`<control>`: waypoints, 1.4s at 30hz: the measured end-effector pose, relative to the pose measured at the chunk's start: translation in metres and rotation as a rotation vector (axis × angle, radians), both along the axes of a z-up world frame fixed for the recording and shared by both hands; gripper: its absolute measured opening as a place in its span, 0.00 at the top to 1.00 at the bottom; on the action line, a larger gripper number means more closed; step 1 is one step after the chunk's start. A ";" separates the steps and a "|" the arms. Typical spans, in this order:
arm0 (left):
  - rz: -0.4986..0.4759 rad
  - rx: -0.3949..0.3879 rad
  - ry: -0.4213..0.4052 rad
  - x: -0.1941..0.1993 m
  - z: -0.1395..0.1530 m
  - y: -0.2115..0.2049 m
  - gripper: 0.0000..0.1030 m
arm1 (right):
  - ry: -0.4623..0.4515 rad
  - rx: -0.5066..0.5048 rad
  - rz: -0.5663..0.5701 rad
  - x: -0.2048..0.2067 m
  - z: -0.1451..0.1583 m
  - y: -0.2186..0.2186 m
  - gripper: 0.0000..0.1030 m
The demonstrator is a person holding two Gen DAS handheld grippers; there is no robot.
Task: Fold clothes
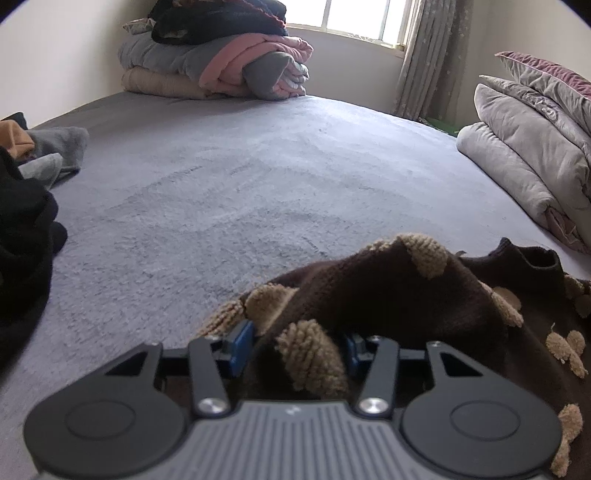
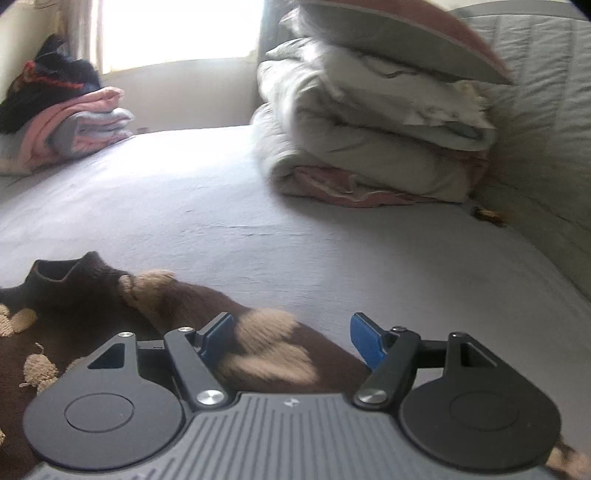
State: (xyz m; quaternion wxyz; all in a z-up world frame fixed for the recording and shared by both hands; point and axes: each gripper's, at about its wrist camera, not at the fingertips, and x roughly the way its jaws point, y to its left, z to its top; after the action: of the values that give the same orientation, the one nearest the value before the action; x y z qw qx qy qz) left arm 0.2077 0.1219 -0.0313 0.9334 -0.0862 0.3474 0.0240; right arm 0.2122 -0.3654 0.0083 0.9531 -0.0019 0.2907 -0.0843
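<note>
Sweater (image 1: 424,295), dark brown knit with tan tufted patches, lying rumpled on the near part of the grey bed (image 1: 229,177), its neck opening turned toward the far side. The left gripper (image 1: 299,350) reaches into a raised fold at one edge of the sweater; its jaws stand about half apart with the fold bunched between the blue pads, and whether the pads press the cloth cannot be told. The right gripper (image 2: 291,341) stands over the opposite edge, jaws wide, a tan patch lying between the pads with clear space around it; nothing is gripped. In the left wrist view, dark clothes (image 1: 22,236) lie at the left margin, with grey ones beyond them. A stack of folded blankets (image 1: 218,66) sits at the far end under the window (image 1: 362,18). Grey folded quilts (image 2: 369,140) are piled to the right beside a padded headboard (image 2: 546,110). The right wrist view is blurred.
</note>
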 end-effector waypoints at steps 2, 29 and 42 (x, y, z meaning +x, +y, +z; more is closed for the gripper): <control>-0.008 -0.008 0.004 0.003 -0.001 0.001 0.53 | 0.008 -0.013 0.043 0.012 -0.003 0.005 0.29; -0.002 -0.085 0.030 0.012 0.029 0.006 0.85 | 0.050 0.105 0.323 0.048 0.010 0.005 0.35; -0.020 0.027 -0.026 0.020 0.038 -0.012 0.88 | 0.056 -0.032 0.088 0.069 0.000 -0.017 0.89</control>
State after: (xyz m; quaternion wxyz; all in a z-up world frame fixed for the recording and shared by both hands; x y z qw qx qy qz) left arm 0.2282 0.1101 0.0066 0.9391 -0.0702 0.3358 0.0184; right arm 0.2816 -0.3829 0.0084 0.9472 -0.0324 0.3155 -0.0470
